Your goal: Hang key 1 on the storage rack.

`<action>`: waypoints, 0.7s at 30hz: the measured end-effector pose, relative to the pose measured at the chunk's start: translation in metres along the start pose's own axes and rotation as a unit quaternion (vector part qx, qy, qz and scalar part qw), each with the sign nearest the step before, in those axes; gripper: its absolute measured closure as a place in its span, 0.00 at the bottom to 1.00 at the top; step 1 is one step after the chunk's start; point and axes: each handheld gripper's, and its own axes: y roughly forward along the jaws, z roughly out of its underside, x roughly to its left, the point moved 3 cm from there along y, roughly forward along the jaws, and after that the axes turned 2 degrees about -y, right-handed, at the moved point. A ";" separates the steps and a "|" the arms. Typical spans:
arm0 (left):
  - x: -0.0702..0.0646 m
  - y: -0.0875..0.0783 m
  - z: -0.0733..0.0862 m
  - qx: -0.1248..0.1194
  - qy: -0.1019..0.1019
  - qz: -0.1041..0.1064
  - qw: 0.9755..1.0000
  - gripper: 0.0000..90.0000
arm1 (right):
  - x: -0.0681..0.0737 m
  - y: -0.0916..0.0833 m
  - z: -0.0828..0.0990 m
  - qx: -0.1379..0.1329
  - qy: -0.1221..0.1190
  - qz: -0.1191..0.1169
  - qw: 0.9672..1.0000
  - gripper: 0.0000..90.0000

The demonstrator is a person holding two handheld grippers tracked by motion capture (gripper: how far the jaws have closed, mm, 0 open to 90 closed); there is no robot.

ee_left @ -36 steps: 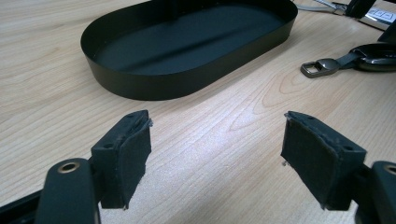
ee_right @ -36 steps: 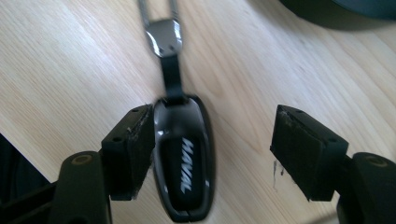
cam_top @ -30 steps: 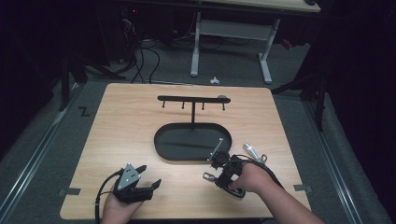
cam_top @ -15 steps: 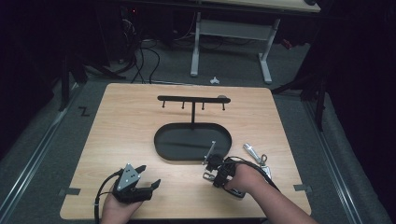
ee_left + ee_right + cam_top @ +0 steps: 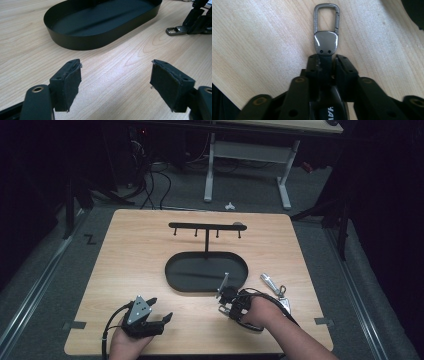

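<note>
A keychain with a grey metal snap clasp (image 5: 326, 42) on a black strap lies on the wooden table (image 5: 140, 255). My right gripper (image 5: 325, 60) has just been closing, and its pads now press on the strap right behind the clasp. In the high view this gripper (image 5: 223, 302) sits in front of the black oval tray (image 5: 175, 275). The left gripper view has the clasp (image 5: 176, 30) poking out beside the right gripper (image 5: 197, 17). My left gripper (image 5: 161, 308) rests near the front left edge, its jaws (image 5: 116, 80) wide open over bare wood.
From the back of the oval tray (image 5: 100, 20) rises a black rack with several hooks (image 5: 206, 226). A silver key-like piece with a ring (image 5: 271, 283) lies to the right of the tray. A cable loops around the right hand.
The right gripper has shifted slightly left and its jaws have closed onto the keychain strap. The left gripper has stayed where it was.
</note>
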 end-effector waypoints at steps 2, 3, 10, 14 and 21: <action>0.000 0.000 0.000 0.001 0.000 0.001 1.000 0.28 | 0.001 0.000 0.000 0.000 -0.001 -0.001 1.000 0.86; 0.001 0.000 0.000 0.001 -0.001 0.001 1.000 0.28 | 0.001 0.000 0.000 -0.001 0.001 -0.002 1.000 0.88; 0.001 0.000 0.000 0.001 0.000 0.002 1.000 0.28 | 0.000 0.000 0.000 -0.001 0.006 -0.004 1.000 0.89; 0.000 0.000 0.000 0.001 0.001 0.003 1.000 0.28 | 0.001 0.000 0.001 -0.005 0.005 -0.001 1.000 0.89; 0.000 0.001 0.001 0.006 0.003 0.005 1.000 0.29 | 0.000 -0.008 0.005 -0.024 0.006 0.000 1.000 0.89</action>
